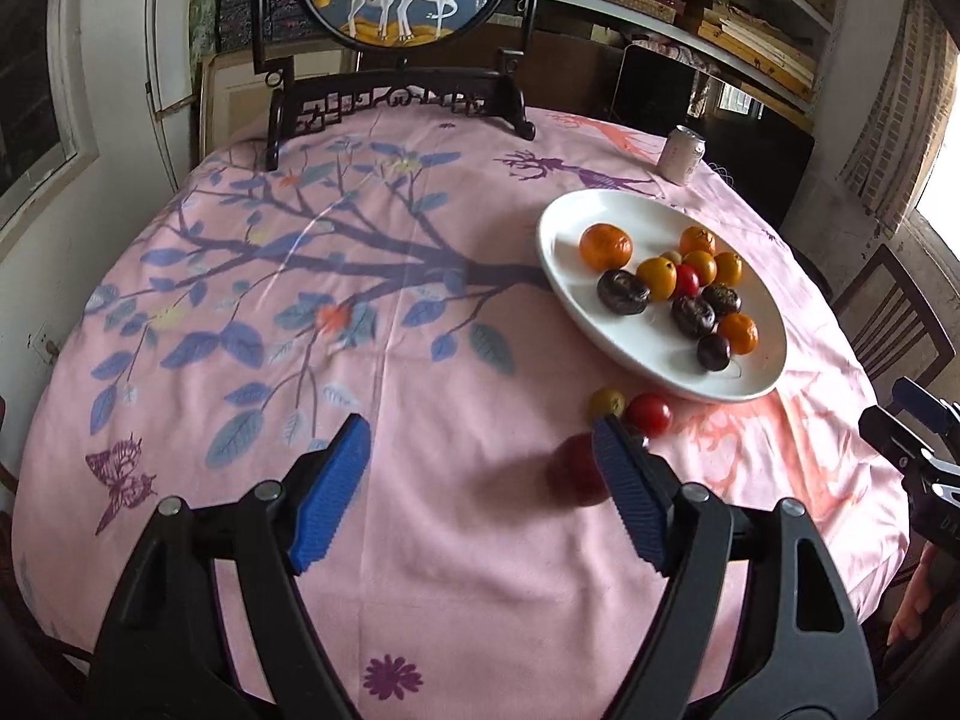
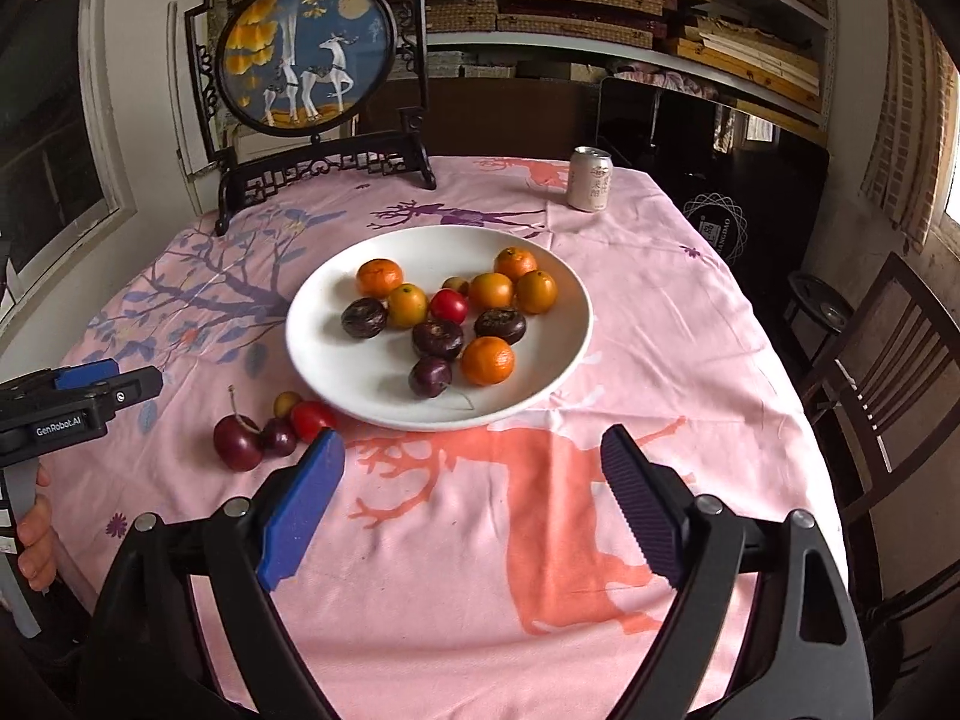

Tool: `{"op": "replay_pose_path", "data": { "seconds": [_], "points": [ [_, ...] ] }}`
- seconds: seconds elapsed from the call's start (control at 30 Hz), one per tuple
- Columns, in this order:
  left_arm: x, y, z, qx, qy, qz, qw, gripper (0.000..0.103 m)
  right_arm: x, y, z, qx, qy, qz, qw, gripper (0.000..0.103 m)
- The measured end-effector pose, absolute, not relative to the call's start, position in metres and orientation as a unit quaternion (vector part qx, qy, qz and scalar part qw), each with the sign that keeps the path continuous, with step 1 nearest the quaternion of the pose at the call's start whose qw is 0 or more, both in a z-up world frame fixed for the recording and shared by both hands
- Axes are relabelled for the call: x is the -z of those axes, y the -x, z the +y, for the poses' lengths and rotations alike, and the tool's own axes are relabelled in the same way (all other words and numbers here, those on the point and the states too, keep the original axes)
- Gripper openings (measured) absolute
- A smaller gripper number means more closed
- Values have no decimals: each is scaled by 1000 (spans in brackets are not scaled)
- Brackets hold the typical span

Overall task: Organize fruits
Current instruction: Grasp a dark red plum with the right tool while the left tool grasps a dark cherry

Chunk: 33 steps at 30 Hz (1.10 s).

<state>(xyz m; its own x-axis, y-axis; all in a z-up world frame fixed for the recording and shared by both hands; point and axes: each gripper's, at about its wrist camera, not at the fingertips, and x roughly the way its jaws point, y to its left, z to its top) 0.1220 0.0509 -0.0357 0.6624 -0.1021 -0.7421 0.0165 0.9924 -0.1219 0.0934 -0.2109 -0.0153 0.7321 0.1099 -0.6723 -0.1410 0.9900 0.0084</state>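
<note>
A white plate (image 2: 324,360) on the pink tablecloth holds several oranges (image 2: 487,360), dark purple fruits (image 2: 437,337) and a red tomato (image 2: 448,305). Left of the plate, on the cloth, lie a large dark red fruit (image 2: 237,441), a smaller dark one (image 2: 278,437), a yellow one (image 2: 287,403) and a red tomato (image 2: 312,418). My right gripper (image 2: 474,450) stands open and empty in front of the plate. My left gripper (image 1: 480,438) is open too. A blurred dark red fruit (image 1: 573,471) shows beside its right finger, and the plate (image 1: 576,324) lies to the upper right.
A drink can (image 2: 590,179) stands behind the plate. At the table's far edge stands a framed round deer picture (image 2: 306,54) on a dark stand. A wooden chair (image 2: 888,360) is at the right. A hand (image 2: 36,540) holds the left gripper's handle.
</note>
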Motion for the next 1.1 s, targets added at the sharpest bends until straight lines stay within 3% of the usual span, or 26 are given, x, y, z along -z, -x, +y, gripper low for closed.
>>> {"op": "replay_pose_path", "data": {
  "seconds": [0.3,0.37,0.4,0.43,0.73,0.83,1.1],
  "points": [
    [43,-100,100,-38,54,397,916,79,48,-84,-120,-216,35,396,892,89],
    [43,-96,113,-48,63,396,915,79,53,-86,-101,-236,48,392,888,70],
    [44,-95,118,-50,69,397,914,79,57,-90,-93,-244,52,398,883,52],
    [45,-94,123,-50,74,398,913,79,62,-95,-87,-250,53,407,877,46],
    [49,-85,127,-30,86,399,912,79,89,-139,-61,-208,71,438,872,46],
    [49,-86,123,-22,85,401,912,79,96,-146,-59,-196,77,444,871,38],
    [57,-101,89,32,73,422,903,79,69,-94,-112,-174,73,434,881,38]
  ]
}}
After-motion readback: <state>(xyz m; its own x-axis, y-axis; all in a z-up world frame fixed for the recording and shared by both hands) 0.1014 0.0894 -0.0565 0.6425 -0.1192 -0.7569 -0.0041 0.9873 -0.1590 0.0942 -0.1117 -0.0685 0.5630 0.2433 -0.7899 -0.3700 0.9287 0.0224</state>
